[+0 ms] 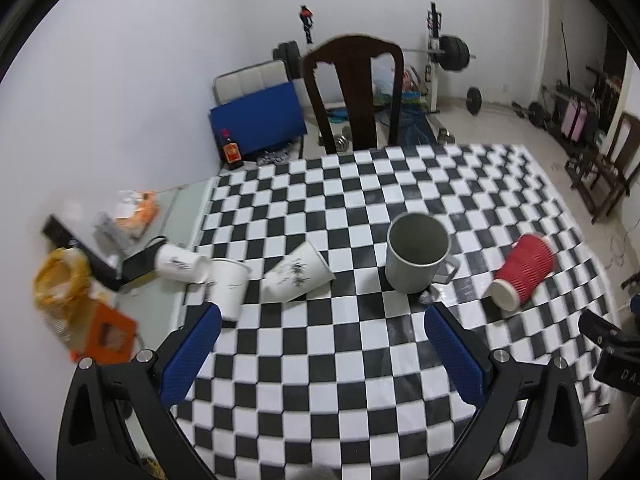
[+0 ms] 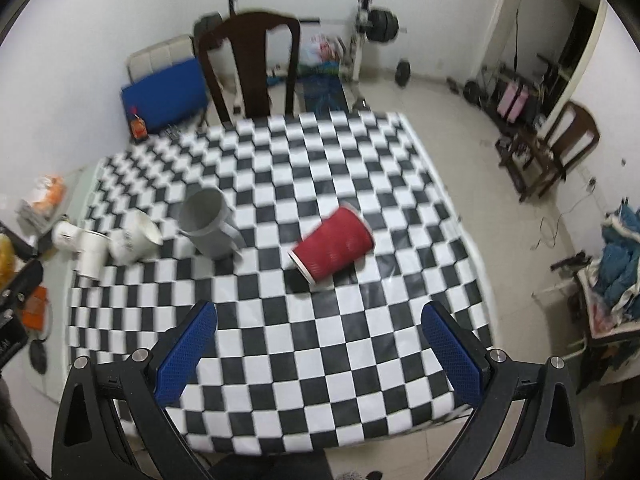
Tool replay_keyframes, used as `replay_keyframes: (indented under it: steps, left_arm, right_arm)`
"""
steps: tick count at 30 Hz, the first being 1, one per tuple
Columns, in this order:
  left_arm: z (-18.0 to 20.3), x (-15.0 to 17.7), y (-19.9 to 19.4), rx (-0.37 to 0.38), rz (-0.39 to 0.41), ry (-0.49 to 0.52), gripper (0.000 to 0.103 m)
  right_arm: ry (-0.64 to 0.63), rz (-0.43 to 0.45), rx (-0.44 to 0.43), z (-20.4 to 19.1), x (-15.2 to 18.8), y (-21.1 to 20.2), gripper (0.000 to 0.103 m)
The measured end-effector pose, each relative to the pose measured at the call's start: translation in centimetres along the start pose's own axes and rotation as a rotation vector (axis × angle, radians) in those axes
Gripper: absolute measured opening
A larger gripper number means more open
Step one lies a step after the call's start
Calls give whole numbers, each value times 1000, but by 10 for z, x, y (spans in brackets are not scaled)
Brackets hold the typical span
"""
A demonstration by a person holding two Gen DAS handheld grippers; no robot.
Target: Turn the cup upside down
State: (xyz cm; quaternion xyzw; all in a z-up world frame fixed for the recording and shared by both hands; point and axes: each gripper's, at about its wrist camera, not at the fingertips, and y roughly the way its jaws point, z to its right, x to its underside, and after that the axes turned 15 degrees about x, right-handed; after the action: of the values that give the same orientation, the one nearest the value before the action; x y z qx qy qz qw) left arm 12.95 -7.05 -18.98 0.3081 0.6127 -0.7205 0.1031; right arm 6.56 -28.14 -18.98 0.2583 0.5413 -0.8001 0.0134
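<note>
A grey metal mug (image 1: 416, 258) stands upright, mouth up, on the checkered tablecloth (image 1: 360, 380); it also shows in the right wrist view (image 2: 208, 226). A red ribbed paper cup (image 1: 522, 272) lies on its side to its right, also in the right wrist view (image 2: 334, 249). Three white paper cups lie or stand at the left: one (image 1: 298, 274) on its side, one (image 1: 228, 288) upright, one (image 1: 180, 264) on its side. My left gripper (image 1: 322, 324) is open and empty in front of the mug. My right gripper (image 2: 320, 324) is open and empty in front of the red cup.
A dark wooden chair (image 1: 356, 92) stands behind the table. Clutter lies on the glass at the left: orange packets (image 1: 136, 212), a yellow bag (image 1: 60, 280), an orange box (image 1: 108, 334). A dark bottle (image 1: 231, 150) stands at the far left corner. The table's right edge (image 2: 460, 216) drops to tiled floor.
</note>
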Motion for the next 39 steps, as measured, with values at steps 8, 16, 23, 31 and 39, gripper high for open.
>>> replay_keyframes:
  steps: [8, 16, 23, 31, 39]
  left_arm:
    - [8, 11, 120, 74, -37, 53, 91]
    - [22, 9, 172, 139, 26, 149, 91]
    - [38, 2, 185, 194, 77, 204, 91]
    - [50, -15, 205, 245, 142, 257, 82]
    - [61, -17, 207, 259, 167, 273, 81]
  right_arm:
    - [11, -115, 18, -13, 15, 133, 103]
    - [-16, -75, 5, -16, 19, 178, 103]
    - [-54, -44, -7, -21, 16, 191, 103]
    - [-34, -33, -2, -17, 7, 203, 103]
    - [-18, -14, 20, -4, -5, 203, 103]
